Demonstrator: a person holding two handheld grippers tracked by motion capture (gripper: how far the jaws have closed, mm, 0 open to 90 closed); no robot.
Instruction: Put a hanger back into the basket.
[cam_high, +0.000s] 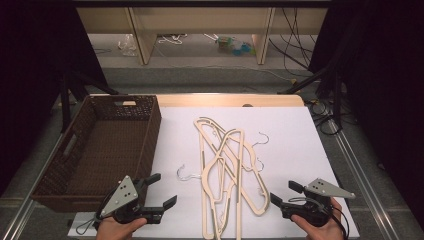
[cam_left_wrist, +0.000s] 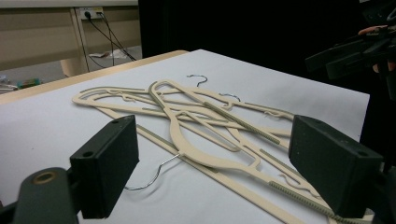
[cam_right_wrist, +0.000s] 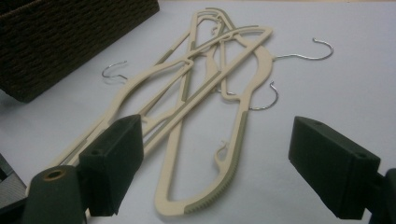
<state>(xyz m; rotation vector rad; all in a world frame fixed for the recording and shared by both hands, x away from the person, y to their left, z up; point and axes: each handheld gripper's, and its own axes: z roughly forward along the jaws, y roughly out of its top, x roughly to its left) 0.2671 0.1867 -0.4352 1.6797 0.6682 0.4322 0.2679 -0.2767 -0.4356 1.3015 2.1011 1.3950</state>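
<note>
Three cream plastic coat hangers (cam_high: 227, 170) lie tangled in the middle of the table, flat on a smooth white sheet (cam_high: 295, 145) that covers the tabletop. They are slim, flat-profiled pieces with curved shoulders, overlapping one another at crossed angles, and each ends in a thin, shiny metal wire hook (cam_high: 186, 174). In the right gripper view, the nearest hanger (cam_right_wrist: 224, 154) shows a grey ribbed strip along its lower edge and a small notch hook on its inner side. In the left gripper view, the same pile (cam_left_wrist: 210, 126) spreads across the sheet just ahead of the jaws, with one wire hook curling toward the camera.

To the left of the pile sits a dark brown woven wicker basket (cam_high: 75, 145), rectangular, with cut-out handles in its walls; its tight weave reads clearly in the right gripper view (cam_right_wrist: 60, 42).

At the near edge, the left gripper (cam_high: 162, 192), black and blocky with a grey three-cornered plate on top, hovers between the basket and the hangers, jaws spread wide with nothing between them. The right gripper (cam_high: 285, 192), of the same build, sits on the other side of the pile, jaws likewise wide apart and holding nothing. Both point inward at the hangers.
</note>
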